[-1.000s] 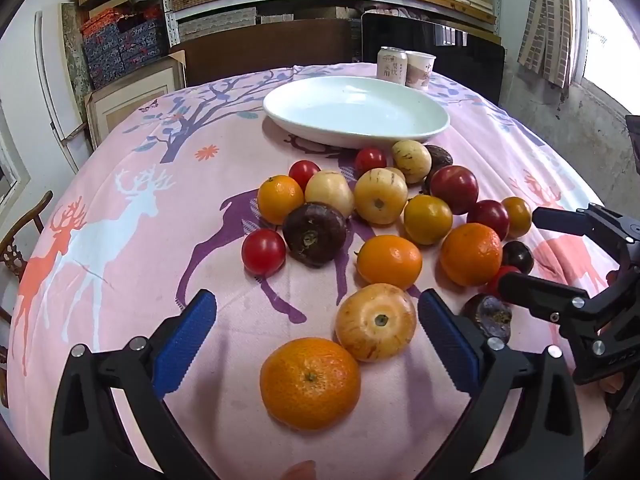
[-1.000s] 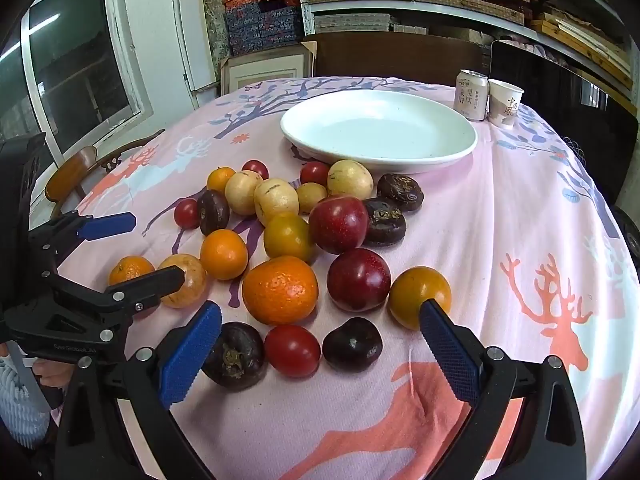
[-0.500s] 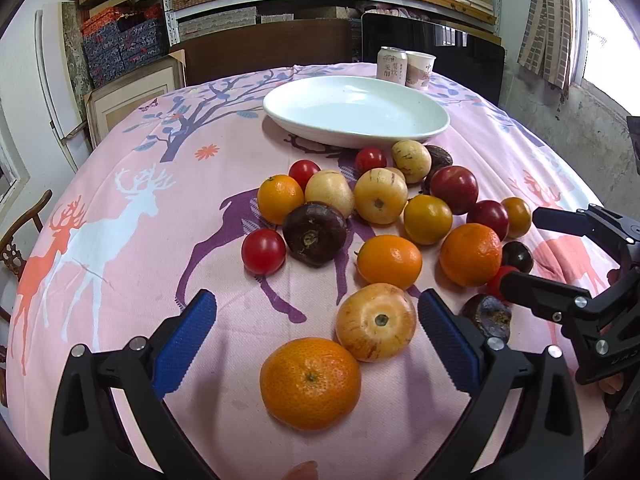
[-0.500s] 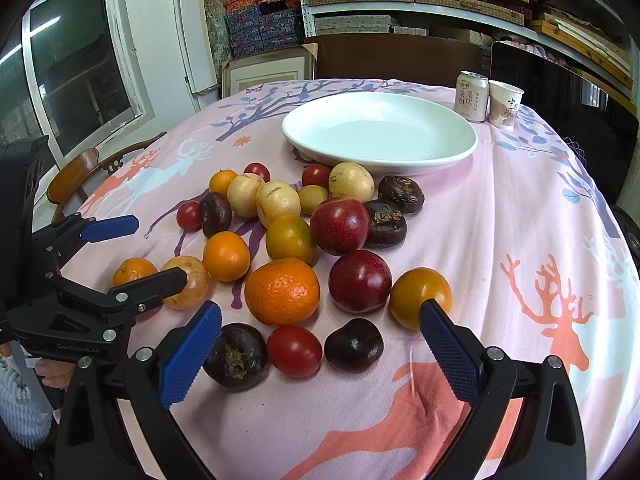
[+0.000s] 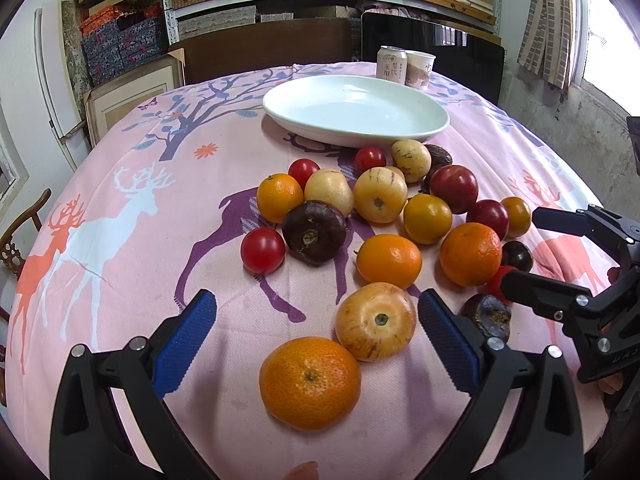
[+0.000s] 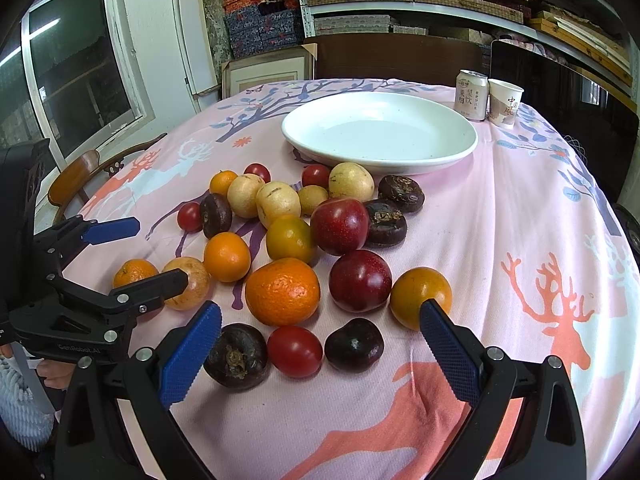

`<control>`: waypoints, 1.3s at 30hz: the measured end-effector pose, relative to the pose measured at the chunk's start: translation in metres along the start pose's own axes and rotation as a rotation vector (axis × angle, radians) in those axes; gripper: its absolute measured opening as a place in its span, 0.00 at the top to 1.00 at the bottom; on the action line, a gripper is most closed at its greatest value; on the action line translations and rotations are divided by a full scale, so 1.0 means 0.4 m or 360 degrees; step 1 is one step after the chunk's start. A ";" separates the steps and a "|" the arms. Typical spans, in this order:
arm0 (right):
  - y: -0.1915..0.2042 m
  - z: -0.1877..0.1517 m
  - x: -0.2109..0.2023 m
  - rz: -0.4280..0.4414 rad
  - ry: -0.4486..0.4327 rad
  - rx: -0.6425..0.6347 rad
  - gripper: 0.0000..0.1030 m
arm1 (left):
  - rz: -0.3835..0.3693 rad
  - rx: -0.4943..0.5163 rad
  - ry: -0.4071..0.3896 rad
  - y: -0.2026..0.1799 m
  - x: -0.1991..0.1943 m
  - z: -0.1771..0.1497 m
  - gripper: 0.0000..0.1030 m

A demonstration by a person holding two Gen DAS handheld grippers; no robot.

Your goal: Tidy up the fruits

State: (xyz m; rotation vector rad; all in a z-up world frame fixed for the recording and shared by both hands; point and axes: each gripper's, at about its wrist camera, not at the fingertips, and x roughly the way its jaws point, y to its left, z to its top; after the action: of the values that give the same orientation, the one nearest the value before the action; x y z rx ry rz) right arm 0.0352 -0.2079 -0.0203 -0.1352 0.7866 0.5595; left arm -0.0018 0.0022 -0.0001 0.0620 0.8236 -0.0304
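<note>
Squarely between left tongs (image 5: 316,342), mandarin (image 5: 310,382), untouched

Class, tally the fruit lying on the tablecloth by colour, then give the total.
Orange fruit: 6
Pale yellow fruit: 5
Dark brown-purple fruit: 5
Small red tomatoes: 4
Large dark-red fruit: 2
Total: 22

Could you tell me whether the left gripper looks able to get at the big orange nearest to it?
Probably yes: the left gripper is open, and the orange lies between its fingers, touched only by a yellow fruit.
</note>
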 end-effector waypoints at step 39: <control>0.000 -0.002 -0.001 0.0012 -0.0002 0.0010 0.03 | -0.0006 -0.0005 0.0007 -0.005 0.007 -0.012 0.04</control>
State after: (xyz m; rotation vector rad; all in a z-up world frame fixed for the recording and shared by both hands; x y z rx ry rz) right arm 0.0347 -0.2083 -0.0205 -0.1257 0.7877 0.5642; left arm -0.0035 0.0003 -0.0057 0.0573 0.8284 -0.0324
